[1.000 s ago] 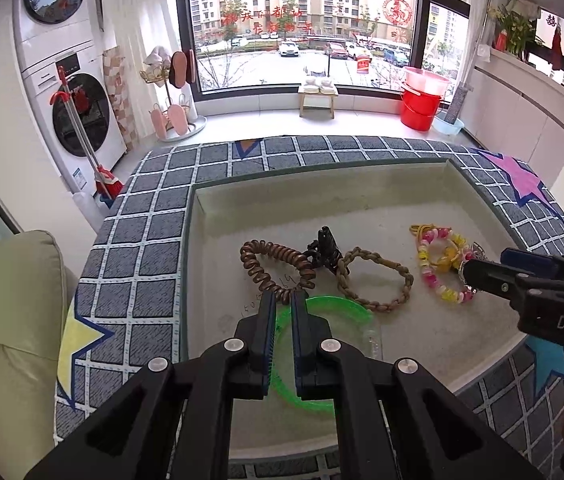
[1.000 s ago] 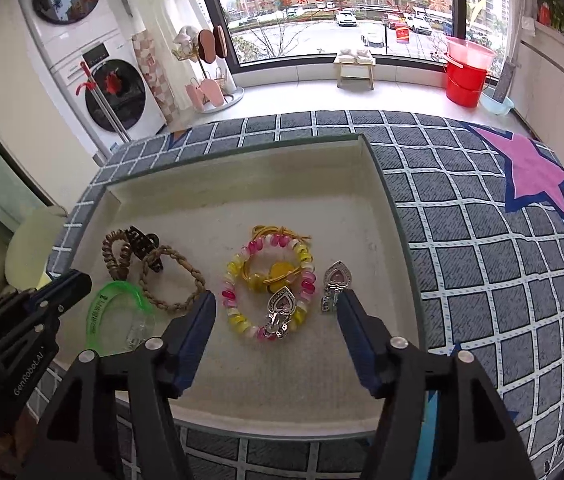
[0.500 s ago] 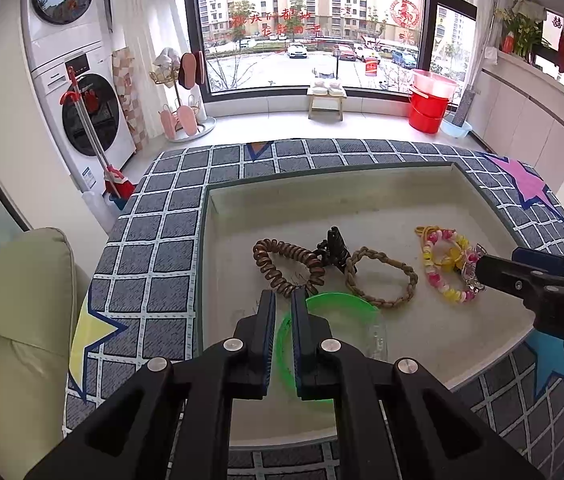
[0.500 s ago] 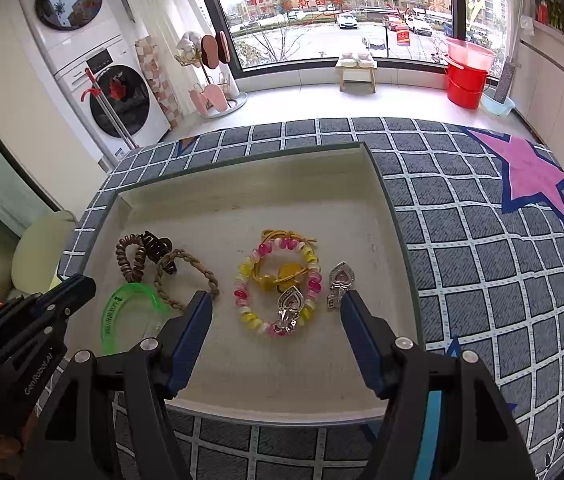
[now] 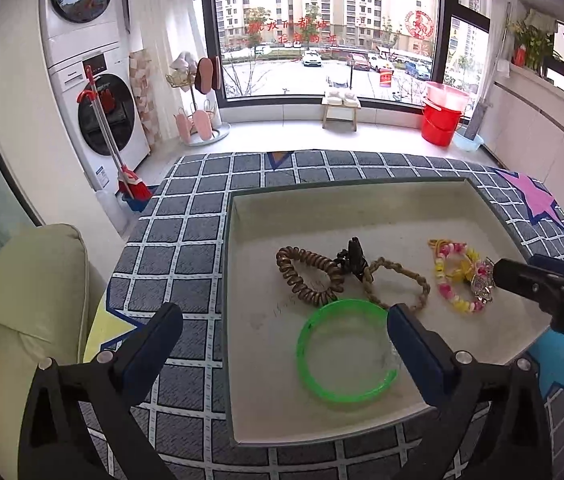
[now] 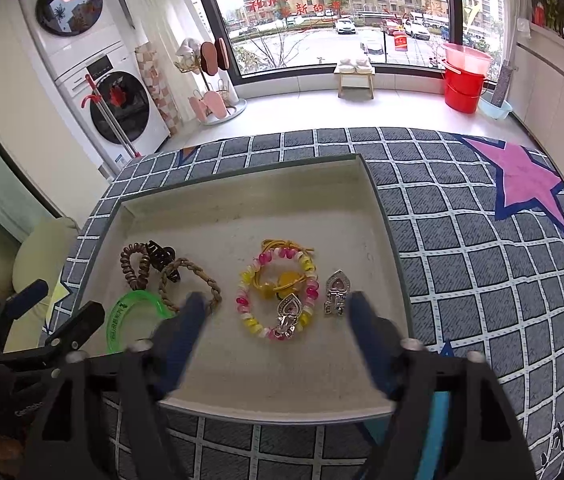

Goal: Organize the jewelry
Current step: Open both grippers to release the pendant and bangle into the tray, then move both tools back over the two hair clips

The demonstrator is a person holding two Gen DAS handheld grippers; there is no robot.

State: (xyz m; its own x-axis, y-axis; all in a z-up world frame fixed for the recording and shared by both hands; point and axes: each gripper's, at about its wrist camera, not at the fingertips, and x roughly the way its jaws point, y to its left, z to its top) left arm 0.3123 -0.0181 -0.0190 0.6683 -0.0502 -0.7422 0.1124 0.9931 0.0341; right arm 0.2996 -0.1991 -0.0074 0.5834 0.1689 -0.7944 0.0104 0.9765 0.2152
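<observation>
Two silver heart clips (image 6: 335,293), one green bangle (image 5: 343,350).

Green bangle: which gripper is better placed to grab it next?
Left. The left gripper is open and the green bangle lies just ahead of it, partly between its fingers. The right gripper, also open, faces the beaded bracelet.
</observation>
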